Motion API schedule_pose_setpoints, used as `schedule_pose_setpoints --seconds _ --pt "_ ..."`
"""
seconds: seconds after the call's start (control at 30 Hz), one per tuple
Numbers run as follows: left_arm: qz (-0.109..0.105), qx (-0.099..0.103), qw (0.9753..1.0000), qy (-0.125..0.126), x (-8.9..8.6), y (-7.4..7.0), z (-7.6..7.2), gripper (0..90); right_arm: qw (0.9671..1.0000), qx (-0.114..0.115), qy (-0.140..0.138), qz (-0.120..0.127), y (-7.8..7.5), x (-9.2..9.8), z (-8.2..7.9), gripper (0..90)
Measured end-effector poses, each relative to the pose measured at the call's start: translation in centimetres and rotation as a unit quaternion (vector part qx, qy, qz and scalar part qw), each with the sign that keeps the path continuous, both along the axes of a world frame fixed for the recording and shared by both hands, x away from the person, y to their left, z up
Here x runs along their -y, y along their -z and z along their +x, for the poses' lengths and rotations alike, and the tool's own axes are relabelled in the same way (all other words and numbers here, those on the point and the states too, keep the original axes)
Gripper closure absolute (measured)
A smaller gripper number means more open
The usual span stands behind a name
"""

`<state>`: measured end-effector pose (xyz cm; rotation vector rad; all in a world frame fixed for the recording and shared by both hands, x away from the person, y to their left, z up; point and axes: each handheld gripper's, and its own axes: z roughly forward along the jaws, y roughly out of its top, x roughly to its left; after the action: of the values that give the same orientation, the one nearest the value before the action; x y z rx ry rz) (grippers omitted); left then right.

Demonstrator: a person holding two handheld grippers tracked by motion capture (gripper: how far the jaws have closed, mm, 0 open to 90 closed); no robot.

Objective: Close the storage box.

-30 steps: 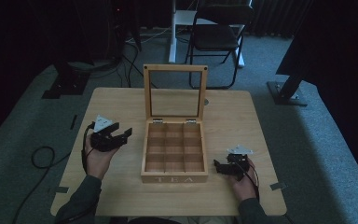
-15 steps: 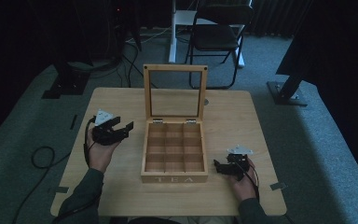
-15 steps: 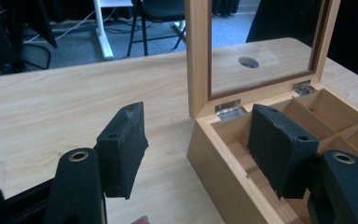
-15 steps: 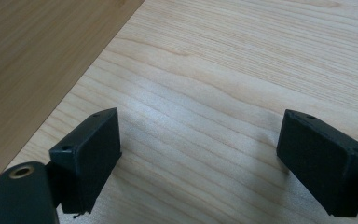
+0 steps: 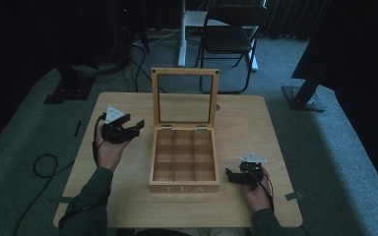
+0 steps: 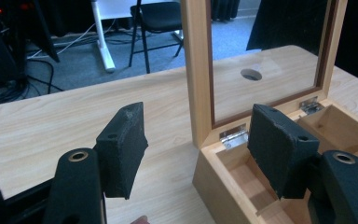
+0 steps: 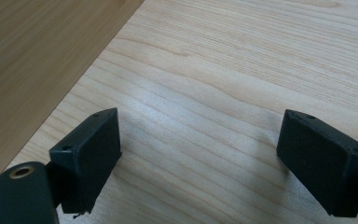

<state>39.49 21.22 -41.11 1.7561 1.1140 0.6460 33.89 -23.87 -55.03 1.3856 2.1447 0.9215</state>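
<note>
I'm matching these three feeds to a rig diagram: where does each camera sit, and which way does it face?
High view: fixed above the person's side, looking forward and down on the table and open tea box; both forearms, left claw, right claw show.
Left gripper view: rides the left claw, facing the box's upright lid; two black jaws show.
Right gripper view: rides the right claw, looking down at bare tabletop beside the box wall.
Shared: the box appears in all three.
</note>
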Motion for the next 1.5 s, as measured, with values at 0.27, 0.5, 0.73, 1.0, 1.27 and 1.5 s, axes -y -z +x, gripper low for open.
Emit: schedule_pose_setpoints --seconds 0.27,0.5,0.73,1.0,1.27,1.5 --pt "0.002 -0.01 0.9999 0.005 0.7 -0.4 1.4 37.0 1.0 0.0 0.0 0.0 0.0 0.0 0.0 13.0" --pt "0.004 -0.007 1.0 -0.002 1.0 -0.5 2.4 38.8 1.0 0.0 0.0 0.0 0.0 0.0 0.0 13.1" --pt "0.012 -0.01 0.9999 -0.007 1.3 -0.7 3.4 39.3 1.0 0.0 0.0 0.0 0.0 0.0 0.0 13.1" --pt "0.014 -0.013 0.9998 -0.007 1.6 -0.7 4.5 39.3 1.0 0.0 0.0 0.0 0.0 0.0 0.0 13.0" --pt "0.012 -0.017 0.9998 -0.003 2.1 -0.5 5.8 38.5 1.0 0.0 0.0 0.0 0.0 0.0 0.0 13.0" --pt "0.023 -0.021 0.9995 0.004 2.8 -0.4 6.8 37.5 1.0 0.0 0.0 0.0 0.0 0.0 0.0 13.0"
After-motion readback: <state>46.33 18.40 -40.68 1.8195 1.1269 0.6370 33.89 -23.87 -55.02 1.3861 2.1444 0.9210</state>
